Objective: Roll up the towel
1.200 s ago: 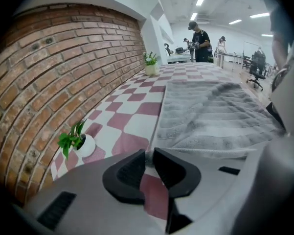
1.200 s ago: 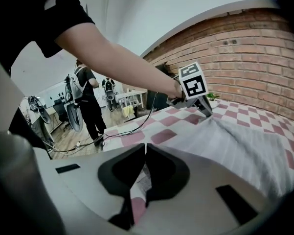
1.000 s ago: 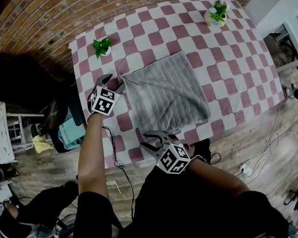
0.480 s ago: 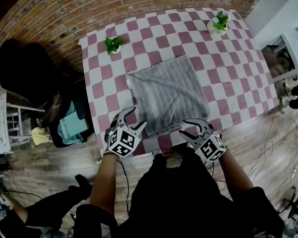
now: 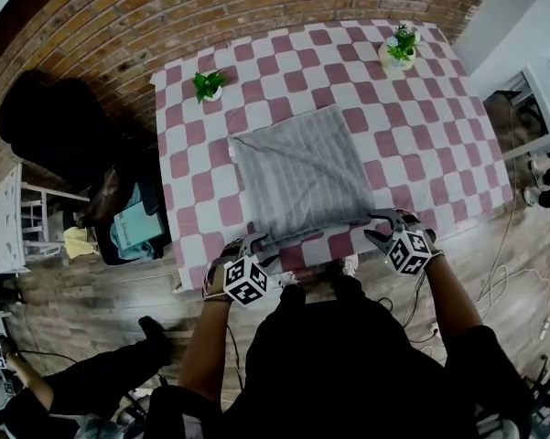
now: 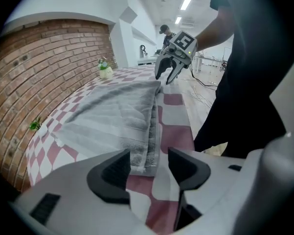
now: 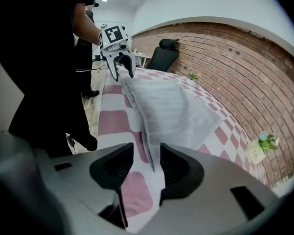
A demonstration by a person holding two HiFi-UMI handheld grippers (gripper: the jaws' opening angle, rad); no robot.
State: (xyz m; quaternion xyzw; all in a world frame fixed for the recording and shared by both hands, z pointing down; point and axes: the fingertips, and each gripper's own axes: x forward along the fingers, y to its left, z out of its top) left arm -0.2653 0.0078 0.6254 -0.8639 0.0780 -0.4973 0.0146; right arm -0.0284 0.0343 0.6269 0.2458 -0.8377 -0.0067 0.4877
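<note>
Left claw (image 6: 149, 163) released, with jaws apart and just closing a little. Between them, the near left corner of the towel (image 6: 112, 116), leaning on the left jaw and free of the right one, so not pinched. Under the claw, the checked tabletop (image 6: 173, 131), close to its near edge.

Right claw (image 7: 147, 154) released too, jaws apart by a narrow gap. In that gap, the thin near right corner of the towel (image 7: 171, 111), close to the right jaw, not squeezed as far as visible.

In the head view, left claw (image 5: 259, 242) and right claw (image 5: 377, 226) at the two near corners of the towel (image 5: 297, 172), one at each end of its near edge, both pointing forward and down. Ahead of both claws, the grey striped towel spread flat, not rolled yet, reaching toward the middle of the tabletop (image 5: 421, 126).

Farther beyond the left claw, well apart from the towel, a small green plant (image 5: 209, 84) near the far left corner. Farther beyond the right claw, a second plant (image 5: 400, 44) in a pale pot near the far right corner. Behind the tabletop, a brick wall (image 5: 165, 16).
</note>
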